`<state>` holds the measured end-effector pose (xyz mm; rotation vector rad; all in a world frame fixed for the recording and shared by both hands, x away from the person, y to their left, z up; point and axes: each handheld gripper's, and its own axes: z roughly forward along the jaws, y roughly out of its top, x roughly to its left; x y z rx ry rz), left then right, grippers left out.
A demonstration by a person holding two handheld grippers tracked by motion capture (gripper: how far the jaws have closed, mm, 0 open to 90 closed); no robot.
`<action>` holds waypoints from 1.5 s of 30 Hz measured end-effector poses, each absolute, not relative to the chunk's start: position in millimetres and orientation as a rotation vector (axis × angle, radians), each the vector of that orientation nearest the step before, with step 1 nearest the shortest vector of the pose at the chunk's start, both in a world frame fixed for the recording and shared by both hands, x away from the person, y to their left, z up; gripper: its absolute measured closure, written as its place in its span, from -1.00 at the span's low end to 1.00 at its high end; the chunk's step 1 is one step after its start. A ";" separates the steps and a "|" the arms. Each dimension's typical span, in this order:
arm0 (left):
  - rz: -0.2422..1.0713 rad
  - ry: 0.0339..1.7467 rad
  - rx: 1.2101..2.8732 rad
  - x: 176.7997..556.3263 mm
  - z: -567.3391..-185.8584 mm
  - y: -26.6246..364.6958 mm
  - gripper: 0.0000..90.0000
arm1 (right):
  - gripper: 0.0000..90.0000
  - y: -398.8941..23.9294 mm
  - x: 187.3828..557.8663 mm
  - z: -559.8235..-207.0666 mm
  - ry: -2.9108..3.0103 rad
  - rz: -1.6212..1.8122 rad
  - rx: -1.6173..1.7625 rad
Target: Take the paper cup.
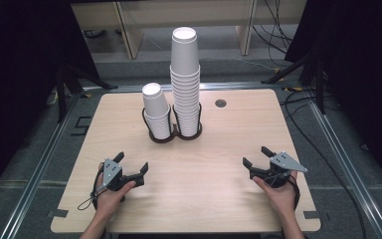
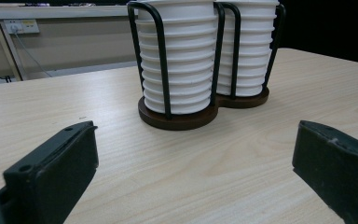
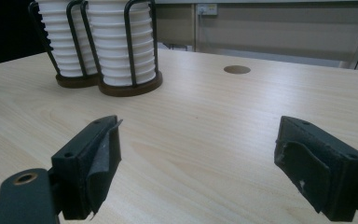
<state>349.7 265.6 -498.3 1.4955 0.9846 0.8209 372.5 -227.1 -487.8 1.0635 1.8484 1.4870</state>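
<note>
While the pale wood-grain table (image 1: 214, 199) is lying bare near the person, the left gripper (image 1: 132, 164) is resting low at its near left corner, its hand (image 1: 110, 196) wrapping the handle and its black blocky jaws gaping wide on nothing. Well ahead, toward the far middle, the short stack of ribbed white paper cups (image 1: 156, 112) and the tall stack (image 1: 185, 79) are standing upright in a dark twin-ring wire holder (image 1: 176, 135) — round wooden base, thin black hoops. The right gripper (image 1: 257, 157) is sitting at the near right, jaws spread wide and empty — one pad's lining is peeling loose.
</note>
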 end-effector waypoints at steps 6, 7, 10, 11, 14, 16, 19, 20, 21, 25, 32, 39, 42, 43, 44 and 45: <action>0.821 0.993 1.523 348.1 -497.2 264.7 -1.00 | -0.66 -228.5 372.4 -487.4 1.849 1.491 1.068; 0.818 0.991 1.521 348.3 -497.3 264.0 -1.00 | -0.66 -230.2 373.0 -487.1 1.846 1.474 1.049; 0.808 0.978 1.515 348.9 -497.5 261.1 -1.00 | -0.66 -229.7 373.7 -487.8 1.847 1.505 1.055; 0.807 0.960 1.505 350.2 -498.2 259.4 -1.00 | -0.66 -230.5 374.0 -487.7 1.843 1.488 1.033; 0.777 0.956 1.518 349.4 -496.2 254.7 -1.00 | -0.67 -229.4 373.2 -487.7 1.847 1.493 1.048; 0.786 0.918 1.512 350.9 -491.9 249.1 -1.00 | -0.67 -229.5 373.2 -487.6 1.852 1.507 1.060; 0.770 0.871 1.509 353.9 -475.7 238.2 -1.00 | -0.67 -230.3 375.3 -484.2 1.842 1.512 1.046; 0.775 0.841 1.518 356.2 -469.4 234.4 -1.00 | -0.67 -228.4 376.6 -480.8 1.832 1.542 1.032; 0.779 0.821 1.511 358.4 -464.6 231.0 -1.00 | -0.67 -227.2 376.7 -475.7 1.832 1.556 1.028; 0.782 0.710 1.497 374.8 -433.1 211.9 -1.00 | -0.67 -220.9 381.8 -452.0 1.784 1.618 0.978; 0.826 0.652 1.515 406.5 -391.6 184.3 -1.00 | -0.67 -194.7 404.9 -393.3 1.792 1.707 0.906; 0.887 0.625 1.475 450.2 -353.1 162.6 -1.00 | -0.67 -156.0 448.7 -336.0 1.807 1.756 0.779; 0.898 0.632 1.463 466.3 -339.0 157.0 -1.00 | -0.67 -141.7 468.5 -317.2 1.824 1.762 0.783; 0.899 0.635 1.466 471.3 -334.7 155.2 -1.00 | -0.67 -137.7 474.7 -311.6 1.825 1.769 0.778; 0.902 0.638 1.470 476.3 -331.1 153.3 -1.00 | -0.67 -133.3 480.6 -306.5 1.822 1.784 0.776; 0.895 0.644 1.470 482.6 -327.7 150.8 -1.00 | -0.67 -129.6 485.6 -301.1 1.829 1.788 0.778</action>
